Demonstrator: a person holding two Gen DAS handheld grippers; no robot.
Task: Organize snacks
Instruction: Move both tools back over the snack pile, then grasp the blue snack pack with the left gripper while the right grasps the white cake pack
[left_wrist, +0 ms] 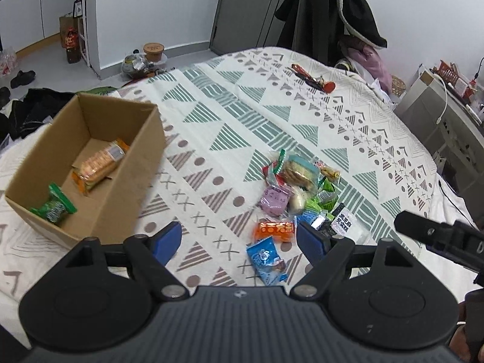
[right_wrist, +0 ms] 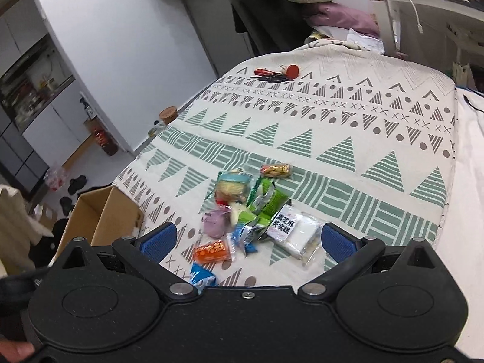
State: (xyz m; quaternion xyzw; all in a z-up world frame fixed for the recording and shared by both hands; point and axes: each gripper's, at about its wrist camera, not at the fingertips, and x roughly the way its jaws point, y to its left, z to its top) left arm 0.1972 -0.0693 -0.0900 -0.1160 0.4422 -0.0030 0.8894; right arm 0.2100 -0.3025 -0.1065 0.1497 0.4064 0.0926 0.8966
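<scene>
The open brown corrugated-cardboard box (left_wrist: 90, 163) looks matt and papery, its cut edges rough; inside it, the orange clear-film cracker pack (left_wrist: 99, 163) and the green crinkled foil-like packet (left_wrist: 54, 207) shine; the woven cotton-like cloth with green and grey triangles (left_wrist: 230, 115) is matt with a visible weave and soft creases; the loose pile of glossy plastic snack wrappers (right_wrist: 251, 211) catches the light, the white sachet with black lettering (right_wrist: 290, 227) smooth and clear at its edges; the blue finger pads (right_wrist: 158, 239) look finely ribbed rubber, set on matt black moulded plastic with dull metal rivets.
</scene>
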